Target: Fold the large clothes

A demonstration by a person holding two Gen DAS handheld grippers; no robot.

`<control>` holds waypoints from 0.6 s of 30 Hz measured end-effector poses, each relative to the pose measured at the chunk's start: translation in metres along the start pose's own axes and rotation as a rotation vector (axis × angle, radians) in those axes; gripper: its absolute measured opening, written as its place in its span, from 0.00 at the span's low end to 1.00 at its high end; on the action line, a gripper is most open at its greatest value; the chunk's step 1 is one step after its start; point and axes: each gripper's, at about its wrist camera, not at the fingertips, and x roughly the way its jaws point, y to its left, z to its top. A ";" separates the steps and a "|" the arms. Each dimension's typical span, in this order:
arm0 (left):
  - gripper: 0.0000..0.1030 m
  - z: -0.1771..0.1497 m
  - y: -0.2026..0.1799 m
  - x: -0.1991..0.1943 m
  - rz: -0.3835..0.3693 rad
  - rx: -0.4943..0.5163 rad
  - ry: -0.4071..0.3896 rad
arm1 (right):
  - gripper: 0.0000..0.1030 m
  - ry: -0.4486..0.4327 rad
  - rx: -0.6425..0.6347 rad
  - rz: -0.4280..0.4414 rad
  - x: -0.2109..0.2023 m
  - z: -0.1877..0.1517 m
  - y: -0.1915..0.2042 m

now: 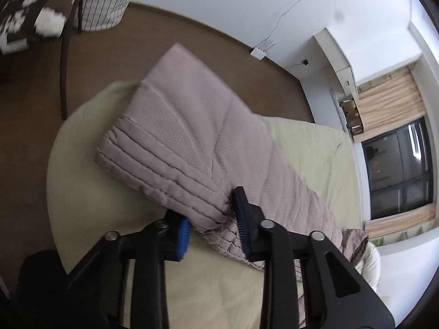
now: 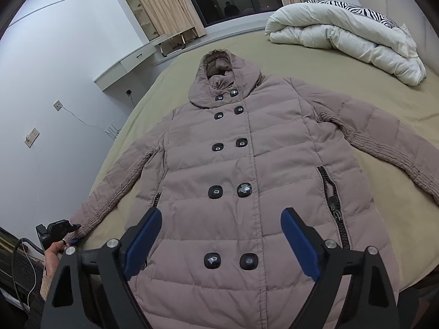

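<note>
A long mauve quilted hooded coat (image 2: 233, 164) lies face up on the bed, buttoned, with both sleeves spread out. My right gripper (image 2: 219, 235) is open and empty, hovering over the coat's lower front above the bottom buttons. My left gripper (image 1: 212, 223) straddles the ribbed cuff of the coat's left sleeve (image 1: 192, 142); its blue pads (image 1: 183, 235) sit on either side of the cuff edge, with the cuff lifted off the sheet. In the right wrist view the left gripper (image 2: 61, 227) shows at the sleeve end at the bed's left edge.
The bed has a beige sheet (image 2: 356, 87). A rolled white duvet (image 2: 343, 33) and a zebra pillow lie at the far right. A chair with a patterned cloth (image 1: 33, 22) and a laundry basket (image 1: 107, 2) stand on the brown floor beside the bed.
</note>
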 end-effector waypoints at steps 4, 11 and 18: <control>0.16 -0.009 -0.058 -0.015 -0.019 0.183 -0.065 | 0.85 -0.001 0.024 -0.006 0.002 0.000 -0.014; 0.13 -0.071 -0.217 -0.033 -0.141 0.634 -0.104 | 0.85 -0.024 0.067 -0.024 0.000 0.006 -0.039; 0.14 -0.236 -0.324 -0.027 -0.298 1.042 0.028 | 0.85 -0.045 0.141 -0.064 -0.006 0.010 -0.079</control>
